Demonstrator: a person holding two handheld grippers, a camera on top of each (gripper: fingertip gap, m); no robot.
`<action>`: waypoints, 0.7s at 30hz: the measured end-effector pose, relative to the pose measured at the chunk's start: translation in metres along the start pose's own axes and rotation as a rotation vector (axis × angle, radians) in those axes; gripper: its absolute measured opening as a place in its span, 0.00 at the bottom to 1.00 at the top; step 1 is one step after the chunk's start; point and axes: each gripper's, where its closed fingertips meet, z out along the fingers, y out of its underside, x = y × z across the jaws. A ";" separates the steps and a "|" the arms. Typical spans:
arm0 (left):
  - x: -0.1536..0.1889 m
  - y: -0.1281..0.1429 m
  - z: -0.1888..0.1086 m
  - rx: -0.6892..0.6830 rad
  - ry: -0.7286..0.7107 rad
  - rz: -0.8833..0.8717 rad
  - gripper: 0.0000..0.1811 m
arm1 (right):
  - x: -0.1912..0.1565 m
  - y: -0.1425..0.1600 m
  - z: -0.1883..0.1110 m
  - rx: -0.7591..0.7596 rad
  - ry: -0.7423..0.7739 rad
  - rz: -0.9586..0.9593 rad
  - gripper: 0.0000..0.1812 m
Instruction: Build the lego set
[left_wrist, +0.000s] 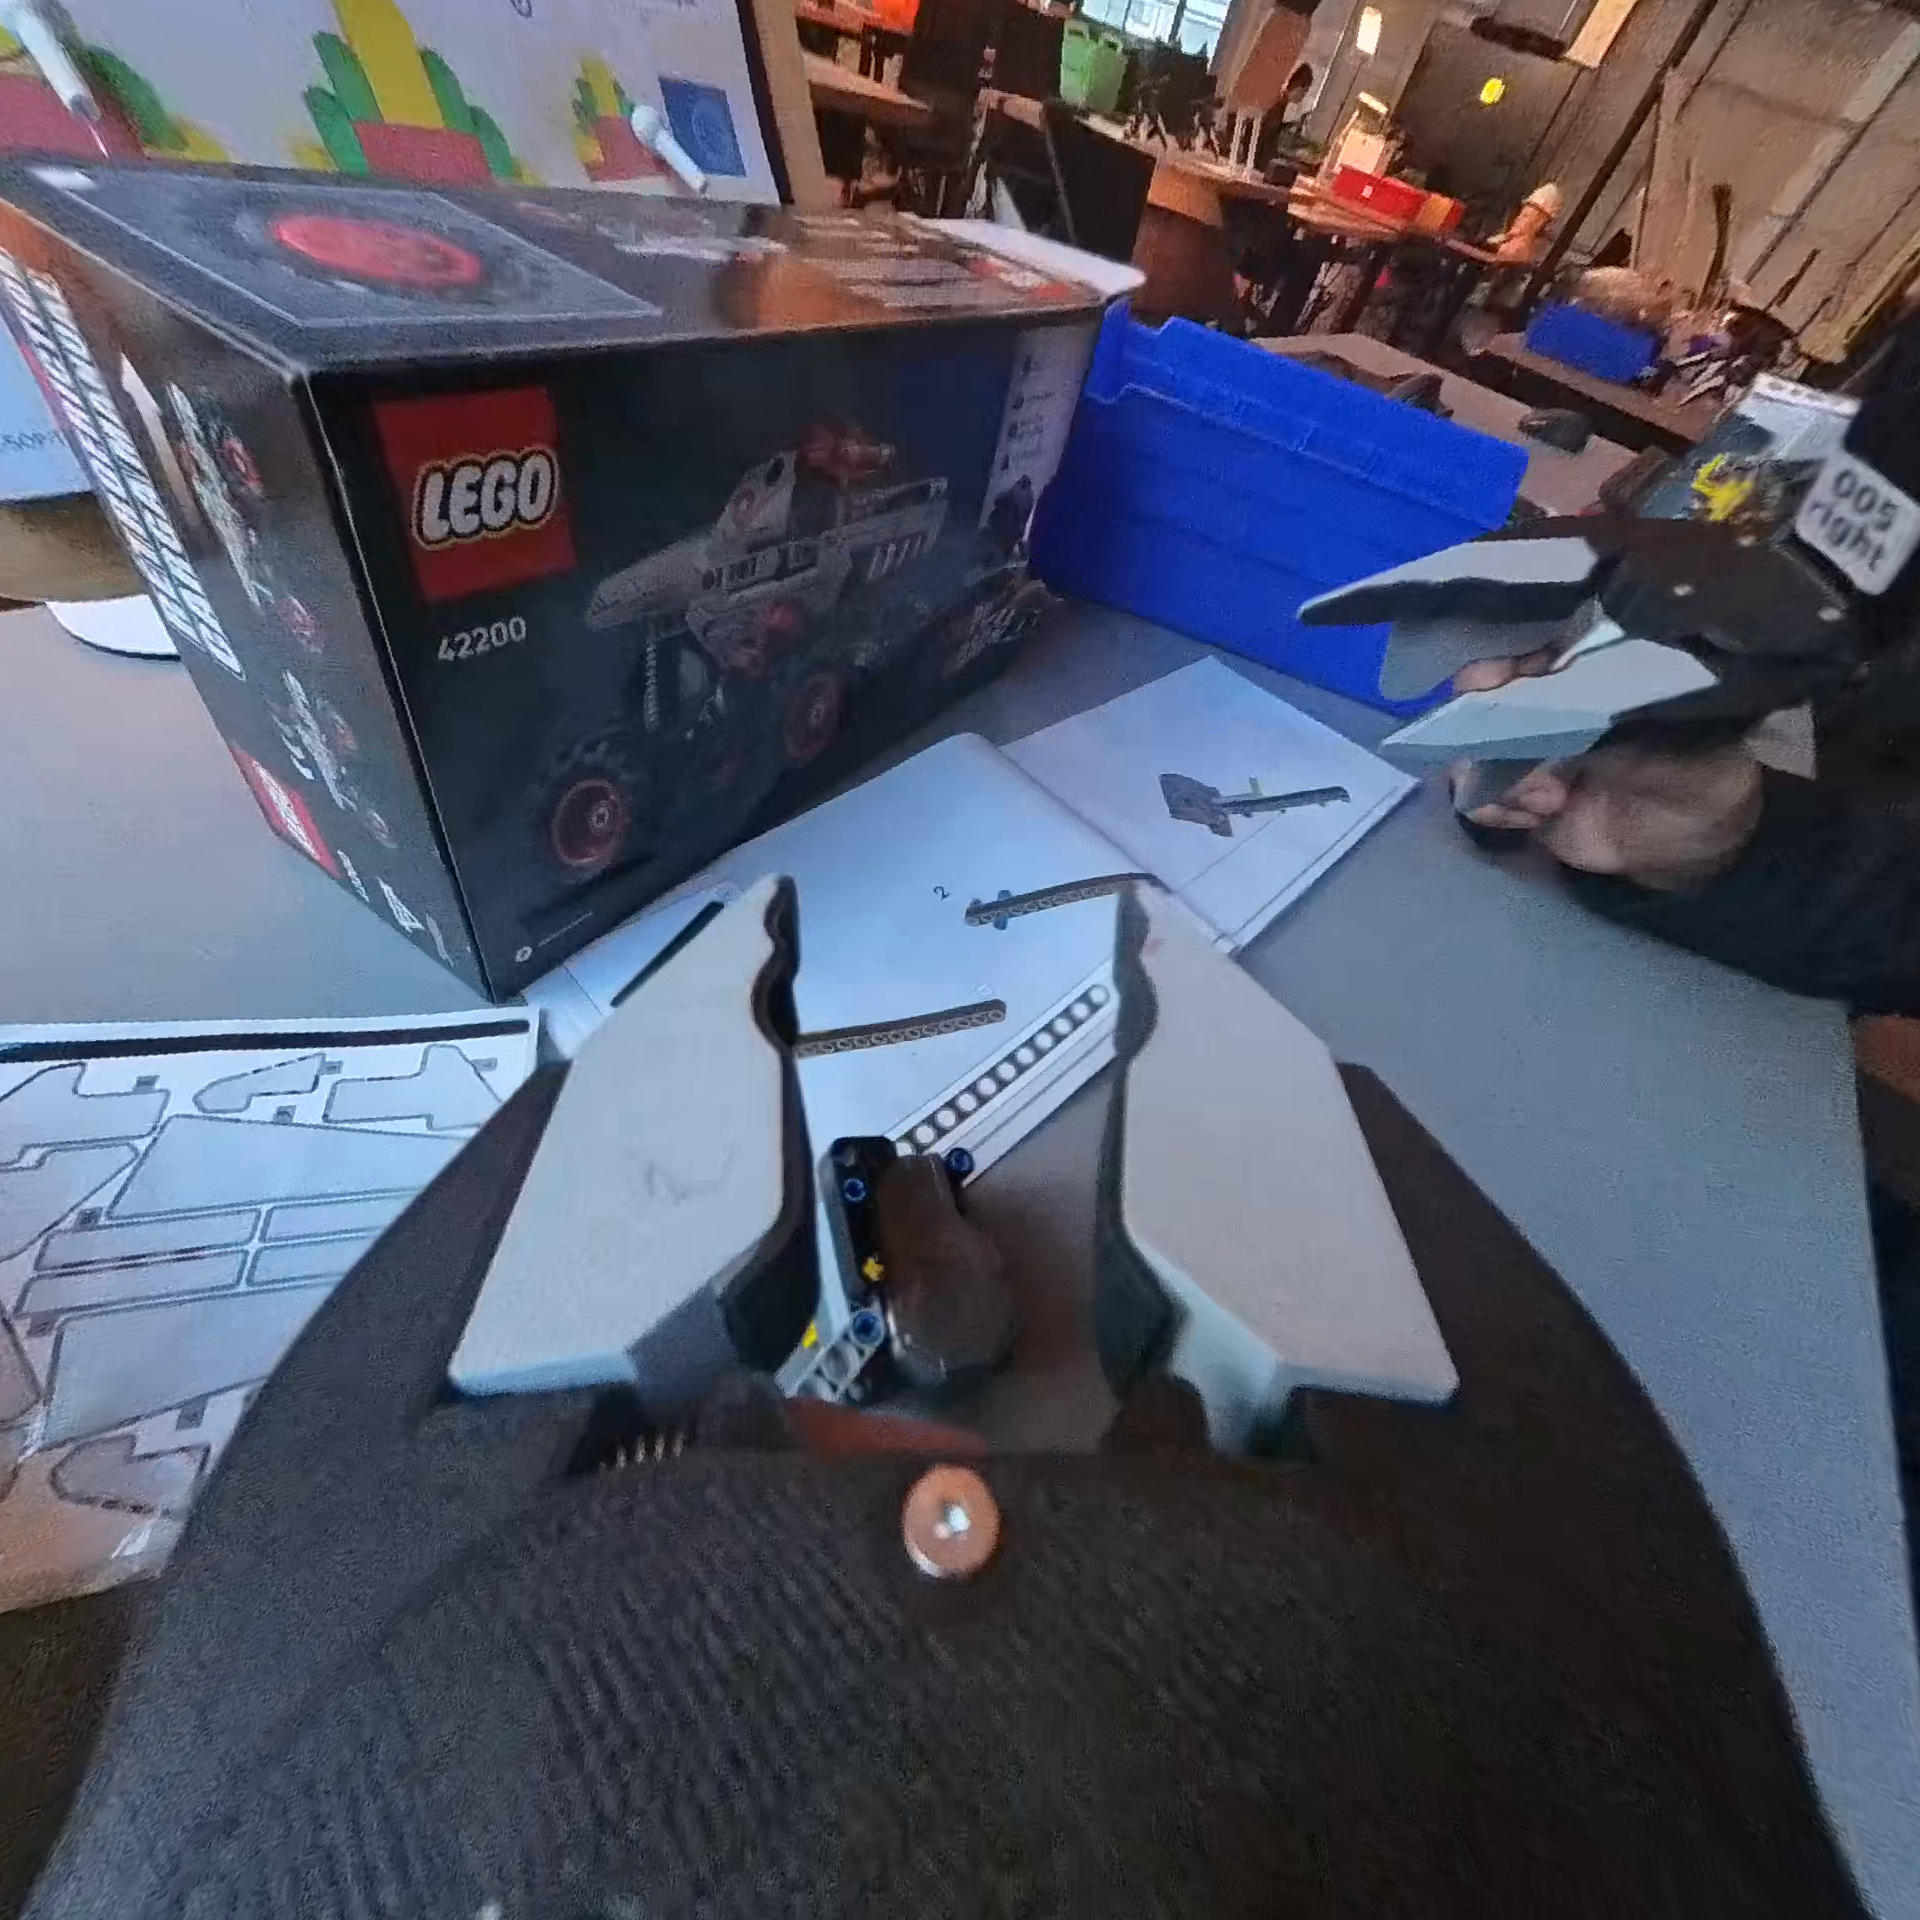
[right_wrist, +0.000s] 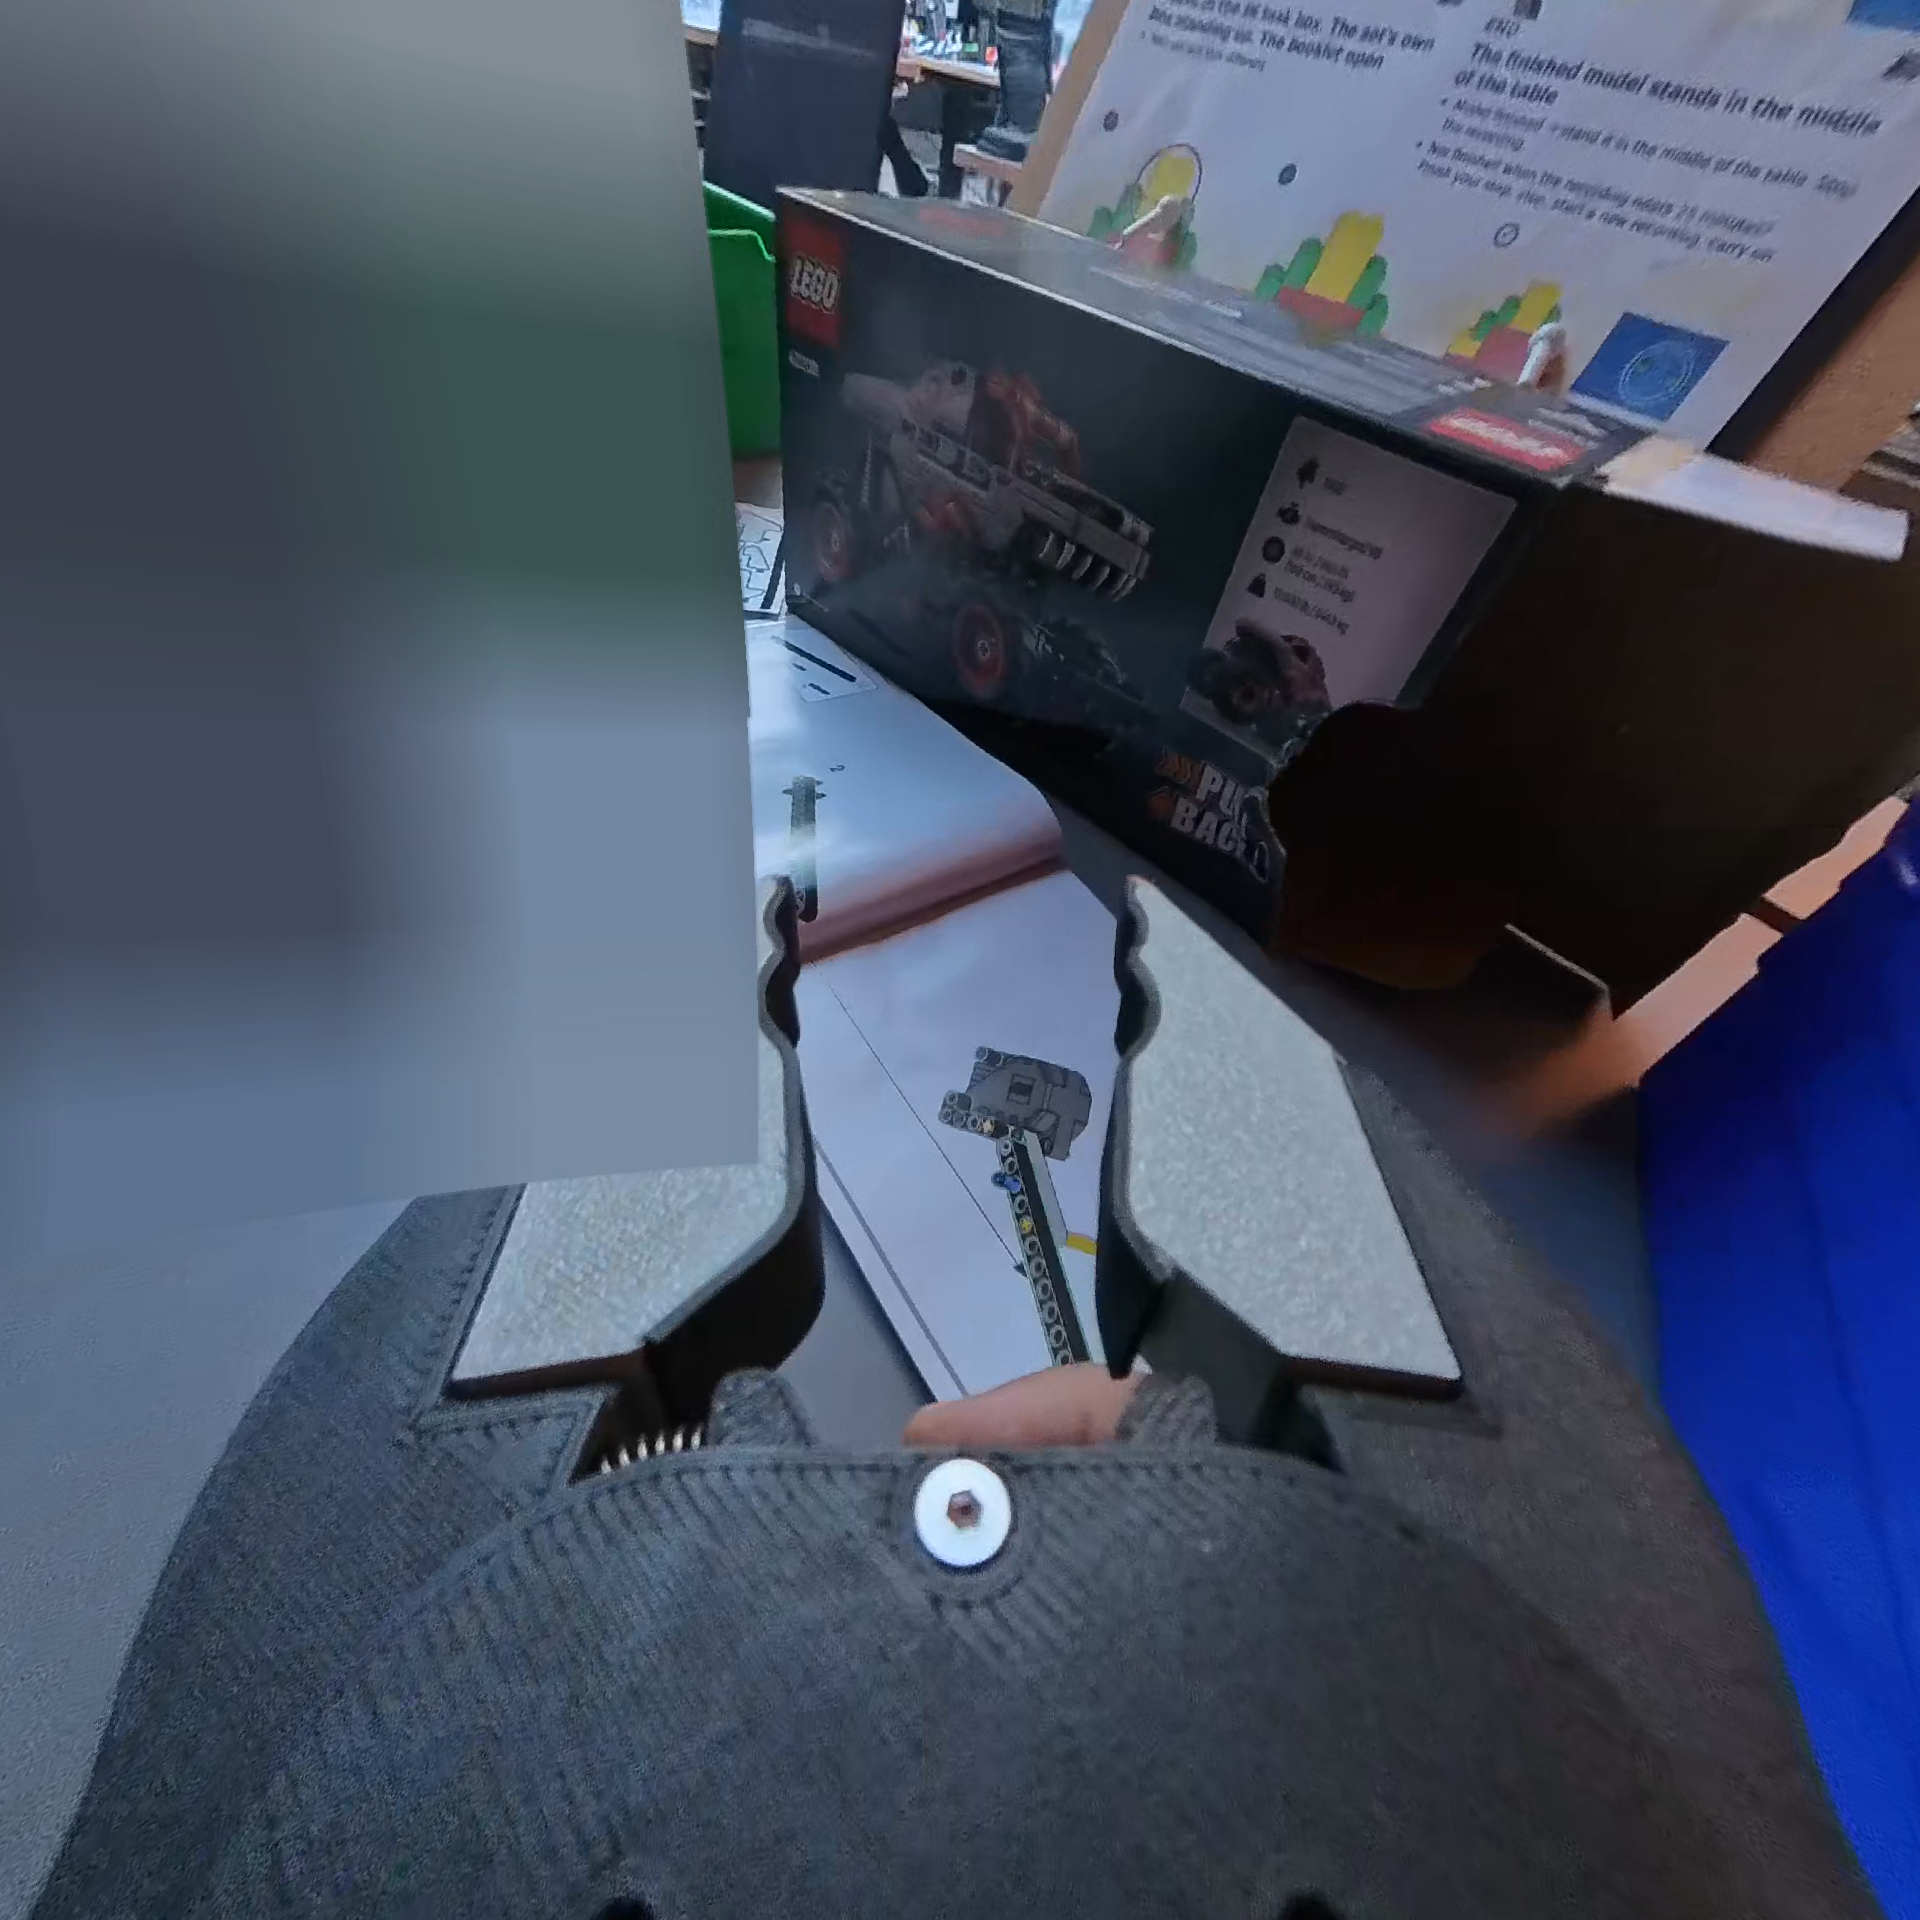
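Left gripper (left_wrist: 951, 935) gapes empty; the part-built grey Lego assembly (left_wrist: 894, 1268) lies at 6 o'clock, between its fingers; right gripper (right_wrist: 951, 935) also wide, empty.

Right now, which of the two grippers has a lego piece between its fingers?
The left gripper: a small grey and black assembly sits low between its fingers. The right gripper shows only the open booklet beyond.

2 close wrist cameras low over the table (left_wrist: 1558, 1143), both facing box (left_wrist: 644, 582) and booklet (right_wrist: 935, 1039).

There are two grippers (left_wrist: 951, 935) (right_wrist: 956, 935), one black set box (left_wrist: 644, 582), one open booklet (left_wrist: 1039, 883), one blue bin (left_wrist: 1247, 488) at 1 o'clock, and one sticker sheet (left_wrist: 208, 1174).
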 end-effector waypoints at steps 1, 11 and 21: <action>0.001 -0.005 -0.003 0.023 -0.003 0.007 0.33 | -0.001 -0.002 -0.001 0.009 0.008 -0.018 0.33; -0.003 -0.042 -0.036 0.253 -0.068 0.148 0.20 | 0.032 -0.015 -0.018 0.060 0.195 -0.081 0.20; -0.001 -0.029 -0.032 0.160 -0.090 0.252 0.00 | 0.048 0.007 -0.009 -0.016 0.229 -0.064 0.00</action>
